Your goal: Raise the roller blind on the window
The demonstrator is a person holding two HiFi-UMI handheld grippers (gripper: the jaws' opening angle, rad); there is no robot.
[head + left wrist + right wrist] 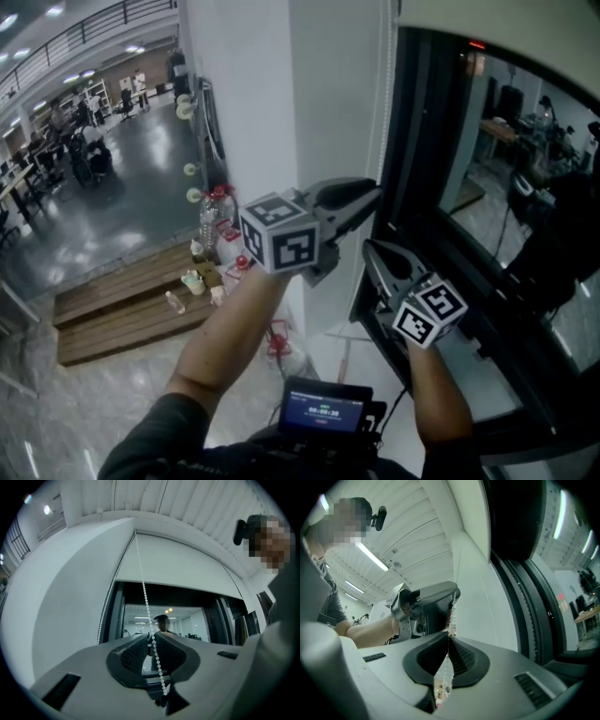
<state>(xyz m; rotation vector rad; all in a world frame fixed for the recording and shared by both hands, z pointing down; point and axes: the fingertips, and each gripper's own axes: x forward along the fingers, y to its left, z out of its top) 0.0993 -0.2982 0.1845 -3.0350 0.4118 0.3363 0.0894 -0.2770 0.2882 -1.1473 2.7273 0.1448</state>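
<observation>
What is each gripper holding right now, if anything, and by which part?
The right gripper is shut on the bead chain, below the left gripper, whose jaws stand slightly apart around the same chain without pinching it.

my head view looks steeply down from just above the left gripper (373, 195) and right gripper (372, 249), near the window frame (412, 169). the left gripper view faces up along its jaws at the roller blind (187, 569). the right gripper view faces up from close under the left gripper. both gripper views share the bead chain (143, 588).
</observation>
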